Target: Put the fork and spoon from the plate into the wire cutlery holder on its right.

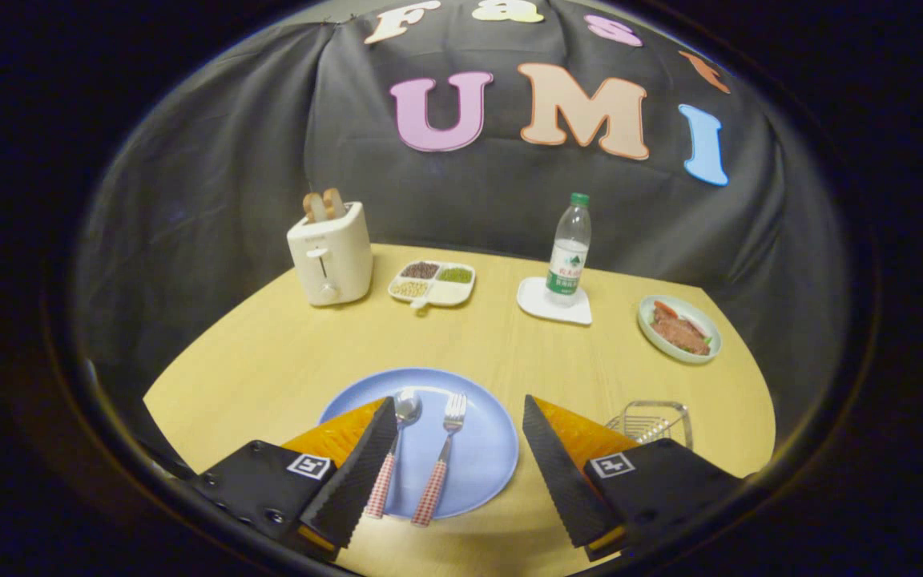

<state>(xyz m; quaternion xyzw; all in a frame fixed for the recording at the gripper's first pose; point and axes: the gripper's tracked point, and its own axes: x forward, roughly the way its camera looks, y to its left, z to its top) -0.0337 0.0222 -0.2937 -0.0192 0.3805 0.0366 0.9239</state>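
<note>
1. Plainly, the gripper [459, 409] is held with its fingers spread wide apart and nothing clasped between them; it is poised above the near edge of the wooden table [285, 336].
2. Between the fingers the blue plate [481, 449] is seen, and on it the spoon [394, 449] and the fork [441, 457] are laid side by side, apart from each other.
3. Both pieces are laid with their long axes running away from the gripper: the checked handles point back toward the fingers and overhang the plate's near rim, while the bowl and the tines point toward the far side of the table.
4. The spoon is found just beside the left finger, partly overlapped by it; the fork is nearer the middle of the gap, with the right finger well clear of it.
5. The wire cutlery holder [647, 423] is placed on the table to the right of the plate, beyond the right finger and partly hidden behind it. Whether anything is already inside cannot be made out for sure; neither task piece is in it.
6. It is judged that a grasp across a handle would be needed first, then a carry to the right.
7. Farther off, well apart from the plate, are set a toaster [332, 255] holding bread, a divided dish [432, 284] of grains and beans, a water bottle [570, 250] on a white coaster [542, 307], and a small dish of food [679, 328].
</note>
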